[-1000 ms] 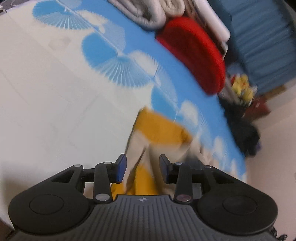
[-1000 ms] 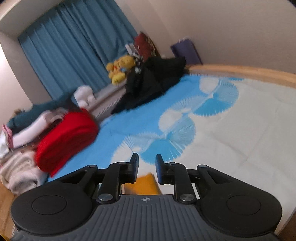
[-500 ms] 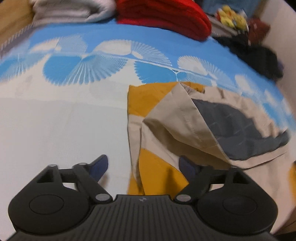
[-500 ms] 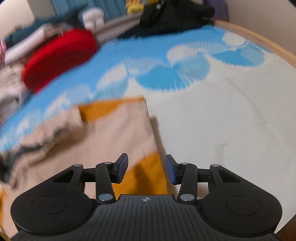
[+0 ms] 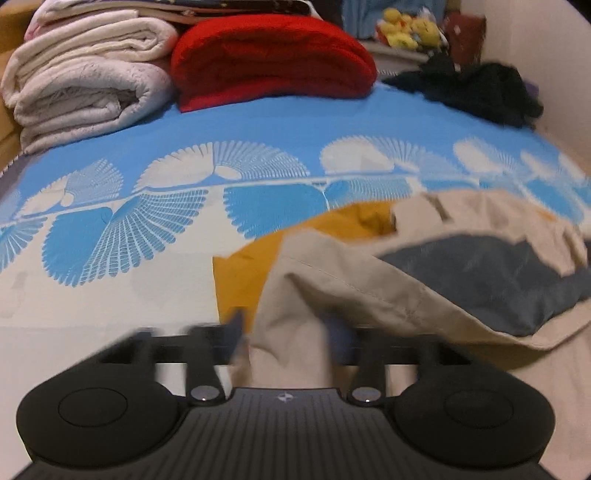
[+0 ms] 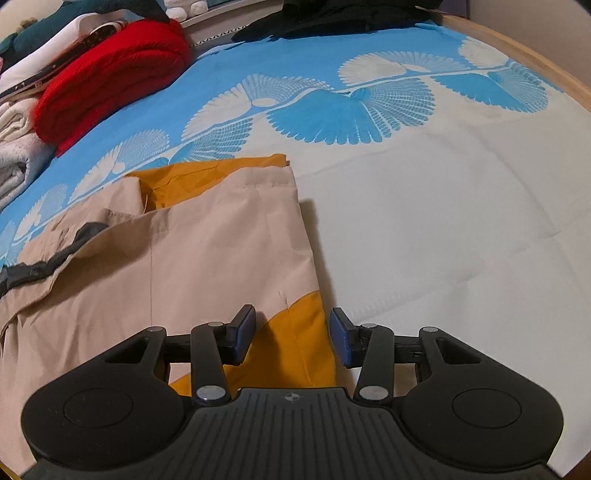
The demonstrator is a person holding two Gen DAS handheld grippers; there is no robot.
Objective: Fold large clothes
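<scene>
A beige and mustard garment (image 5: 347,288) with a dark grey lining (image 5: 491,273) lies crumpled on the bed. In the left wrist view my left gripper (image 5: 284,332) is closing its blurred jaws on a raised beige fold, which fills the gap between the pads. In the right wrist view the same garment (image 6: 207,251) lies flatter, its right edge running toward me. My right gripper (image 6: 291,336) is open and straddles the mustard corner at that edge, pads clear of the cloth.
The bedspread (image 6: 424,221) is white near me and blue with fan patterns farther off. A red folded blanket (image 5: 269,62), rolled white blankets (image 5: 81,85), dark clothes (image 5: 480,88) and yellow plush toys (image 5: 410,27) line the far side. A wooden bed edge (image 6: 524,55) runs at right.
Both grippers came down onto the garment. The left jaws opened wide, then closed in around the beige fold. The right jaws widened and now straddle the mustard corner.
</scene>
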